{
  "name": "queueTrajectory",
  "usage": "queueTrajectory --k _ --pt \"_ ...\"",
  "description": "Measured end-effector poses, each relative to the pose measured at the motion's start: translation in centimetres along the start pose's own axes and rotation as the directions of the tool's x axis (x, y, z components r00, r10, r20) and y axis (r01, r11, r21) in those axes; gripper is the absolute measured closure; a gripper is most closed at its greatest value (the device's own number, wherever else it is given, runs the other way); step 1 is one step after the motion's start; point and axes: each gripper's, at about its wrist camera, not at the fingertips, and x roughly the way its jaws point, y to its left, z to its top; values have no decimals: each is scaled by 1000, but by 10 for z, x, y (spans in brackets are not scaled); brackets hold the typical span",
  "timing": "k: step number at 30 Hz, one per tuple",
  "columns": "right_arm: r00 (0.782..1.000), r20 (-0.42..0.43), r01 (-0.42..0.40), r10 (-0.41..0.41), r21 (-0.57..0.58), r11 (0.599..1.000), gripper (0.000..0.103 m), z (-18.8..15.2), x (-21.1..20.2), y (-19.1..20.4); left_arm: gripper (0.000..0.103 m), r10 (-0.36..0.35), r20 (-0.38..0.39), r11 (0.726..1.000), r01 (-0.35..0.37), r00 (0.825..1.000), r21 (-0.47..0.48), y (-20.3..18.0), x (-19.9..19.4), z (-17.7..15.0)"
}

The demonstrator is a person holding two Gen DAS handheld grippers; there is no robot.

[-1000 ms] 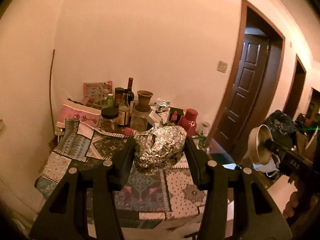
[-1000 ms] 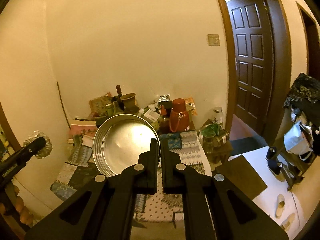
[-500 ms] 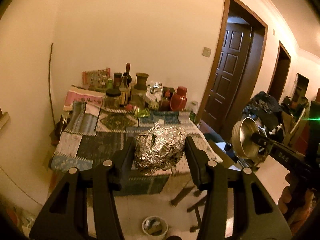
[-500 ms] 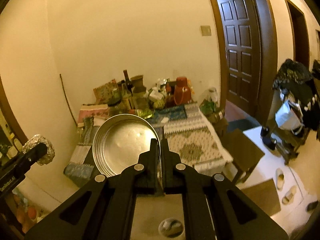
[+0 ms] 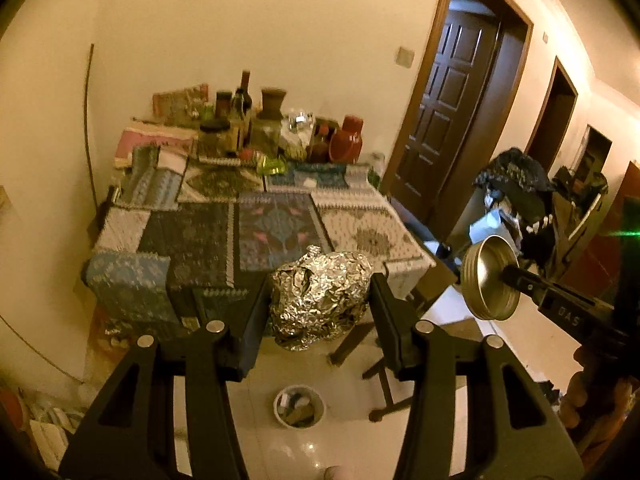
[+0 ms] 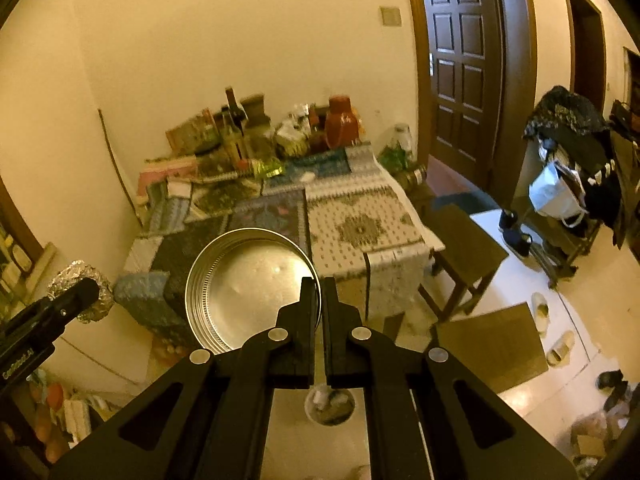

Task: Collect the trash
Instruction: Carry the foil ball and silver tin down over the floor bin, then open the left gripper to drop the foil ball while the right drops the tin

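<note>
Foil ball [image 5: 320, 300] sitting clamped in the left gripper [image 5: 318, 304], the right gripper [image 6: 318, 304] pinching a metal lid [image 6: 250, 288] (by its rim); open floor [image 5: 260, 364] lying below, past the table edge [image 5: 168, 312].

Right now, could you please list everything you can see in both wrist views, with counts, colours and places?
Foil ball: one, silver, crumpled, between the left gripper's fingers.
Metal lid: one, silver, pinched at its rim by the right gripper.
Waste bin: one, pale, on the floor below the grippers, part filled.
Table: one, under a patchwork cloth, against the wall.
Bottles and jars: several, dark and green, at the table's far end.
Red flask: one, at the far end.
Stool: one, brown, right of the table.
Door: one, dark brown.
Slippers: a pale pair on the floor.
Left gripper: black.
Right gripper: black.
Hand: one, holding the right gripper.
</note>
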Motion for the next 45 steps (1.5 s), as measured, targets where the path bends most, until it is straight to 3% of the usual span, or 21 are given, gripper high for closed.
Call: queueTrajectory --k 6,12,21,28,30,31,32,33,40,45 --pt "995 -104 -4 5 7 1000 100 -32 46 -11 54 26 -103 1000 -25 994 11 0 53 -31" --pt "979 -205 -11 9 -7 1000 100 -71 109 -27 54 55 -208 998 -58 977 -8 5 119 -77" --pt "925 -380 -38 17 -47 998 100 -152 211 -50 54 91 -365 989 -127 926 -76 33 219 -174" --pt "896 -434 -133 97 -53 990 99 -196 273 -44 54 120 -420 977 -183 900 -114 59 273 -232" --pt "871 -468 -188 148 -40 981 91 -207 293 -40 54 123 -429 974 -192 895 -123 65 286 -244" --pt "854 -494 -204 160 -38 978 76 -213 303 -38 54 124 -436 973 -197 892 -125 67 292 -250" --pt "837 -527 -201 151 -40 979 67 -222 315 -37 54 126 -443 972 -201 888 -126 70 299 -256" --pt "832 -537 -190 138 -43 981 60 -227 321 -38 54 123 -451 971 -201 884 -128 71 306 -262" --pt "824 -561 -144 79 -74 987 60 -251 335 -56 54 83 -515 977 -172 853 -127 64 346 -293" --pt "822 -567 -112 53 -71 991 60 -246 338 -72 53 29 -561 982 -128 827 -137 51 374 -308"
